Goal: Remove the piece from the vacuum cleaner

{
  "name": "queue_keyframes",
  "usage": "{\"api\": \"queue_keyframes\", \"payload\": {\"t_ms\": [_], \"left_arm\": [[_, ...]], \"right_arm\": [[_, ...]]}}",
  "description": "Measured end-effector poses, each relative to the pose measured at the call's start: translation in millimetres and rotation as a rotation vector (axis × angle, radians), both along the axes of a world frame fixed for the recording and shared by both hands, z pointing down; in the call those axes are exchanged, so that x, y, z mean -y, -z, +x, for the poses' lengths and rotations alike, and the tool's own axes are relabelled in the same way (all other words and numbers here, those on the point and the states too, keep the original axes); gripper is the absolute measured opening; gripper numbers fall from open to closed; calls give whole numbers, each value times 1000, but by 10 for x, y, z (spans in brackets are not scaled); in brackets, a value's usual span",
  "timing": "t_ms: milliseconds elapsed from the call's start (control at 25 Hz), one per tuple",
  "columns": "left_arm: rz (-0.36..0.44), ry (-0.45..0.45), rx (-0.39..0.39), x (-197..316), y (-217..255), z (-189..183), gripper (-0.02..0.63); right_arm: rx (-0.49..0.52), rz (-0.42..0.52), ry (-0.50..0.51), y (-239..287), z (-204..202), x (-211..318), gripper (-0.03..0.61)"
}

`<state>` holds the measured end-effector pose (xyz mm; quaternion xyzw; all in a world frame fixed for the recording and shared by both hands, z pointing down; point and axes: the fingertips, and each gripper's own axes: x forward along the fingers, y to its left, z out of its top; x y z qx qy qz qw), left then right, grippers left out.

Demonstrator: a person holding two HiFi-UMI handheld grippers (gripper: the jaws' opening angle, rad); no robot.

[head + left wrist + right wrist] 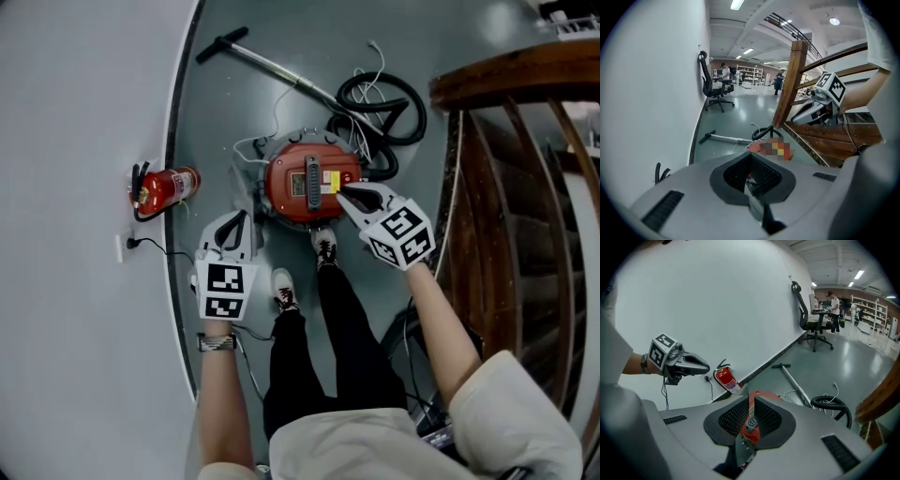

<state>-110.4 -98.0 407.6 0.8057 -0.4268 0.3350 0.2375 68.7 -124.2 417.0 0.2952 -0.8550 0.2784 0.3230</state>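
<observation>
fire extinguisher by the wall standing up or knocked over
Upright: the fire extinguisher stands on its base beside the wall, handle on top.

Round red vacuum cleaner [309,183], black coiled hose [386,108] behind it, left gripper [234,223] beside it, right gripper [347,193] over its right edge, red fire extinguisher [164,187] by white wall [75,112]

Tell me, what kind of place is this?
Probably a big office or workshop hall: there is an office chair, shelves at the far end, and a red fire extinguisher on the floor beside the wall.
</observation>
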Motion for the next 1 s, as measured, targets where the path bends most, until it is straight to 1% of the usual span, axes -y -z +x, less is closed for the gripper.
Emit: {"api": "queue_keyframes", "payload": {"t_ms": [160,280,480,640,760,1000], "left_arm": [[-47,-6,-13,-33,-263,46,3],[-76,2,-18,-54,-467,69,15],[-105,27,-9,-48,-787,60,29],[-144,53,-6,-49,-1049,46,63],[-173,67,4,-86,-1246,14,77],[-211,94,27,-191,-1575,-67,77]], "right_arm": [[10,-55,-6,-243,1,-12,37],[34,-90,-11,-391,-17,-31,65],[39,-119,-3,-658,-36,-30,101],[47,-154,-7,-852,-40,-35,110],[62,-174,-13,-956,-63,-35,115],[89,-189,-21,-1132,-122,-41,123]]}}
